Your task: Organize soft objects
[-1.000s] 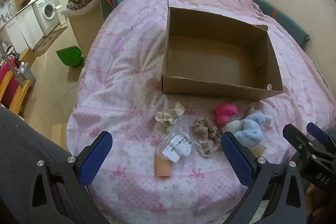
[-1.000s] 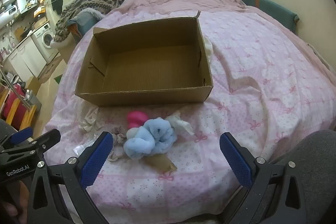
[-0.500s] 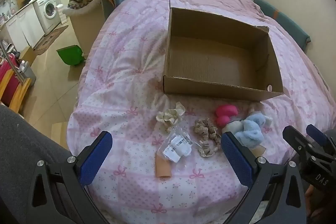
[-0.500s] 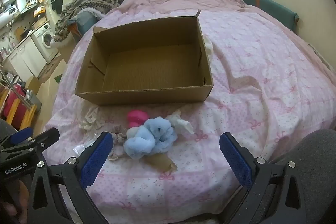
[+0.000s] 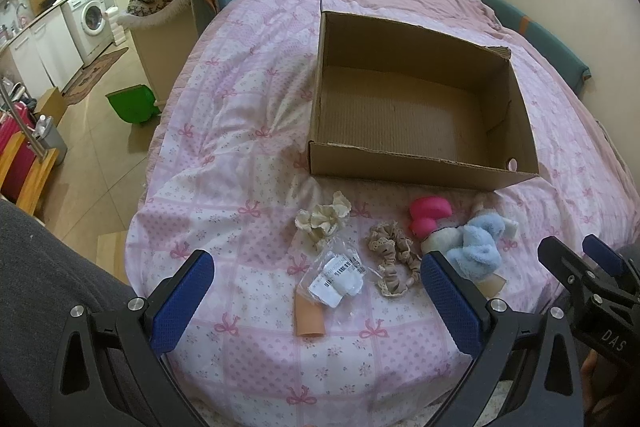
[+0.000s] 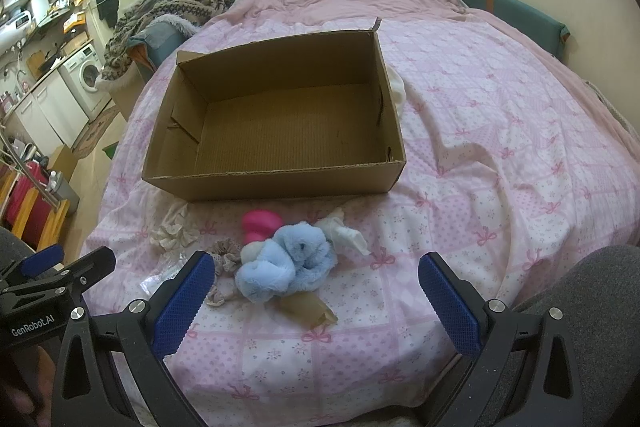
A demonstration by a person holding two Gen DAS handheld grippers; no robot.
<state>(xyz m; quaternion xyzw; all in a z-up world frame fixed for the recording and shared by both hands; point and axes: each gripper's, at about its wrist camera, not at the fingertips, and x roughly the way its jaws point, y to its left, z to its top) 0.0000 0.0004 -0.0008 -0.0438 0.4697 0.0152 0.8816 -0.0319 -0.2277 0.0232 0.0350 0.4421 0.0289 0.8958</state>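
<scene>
both my grippers, left and right, gape empty; grabbing the blue plush could drag the tangled scrunchie along.

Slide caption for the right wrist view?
Open right gripper above blue plush; empty cardboard box beyond.

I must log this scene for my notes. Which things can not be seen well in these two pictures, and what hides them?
- Tan piece under the fluffy light-blue scrunchie: mostly covered in both views; its kind is unclear.
- Barcode label on the clear plastic bag: print too small, left wrist view.
- Same bag, right wrist view: partly behind a blue gripper finger.
- White cloth behind the brown cardboard box: mostly hidden by its wall.
</scene>
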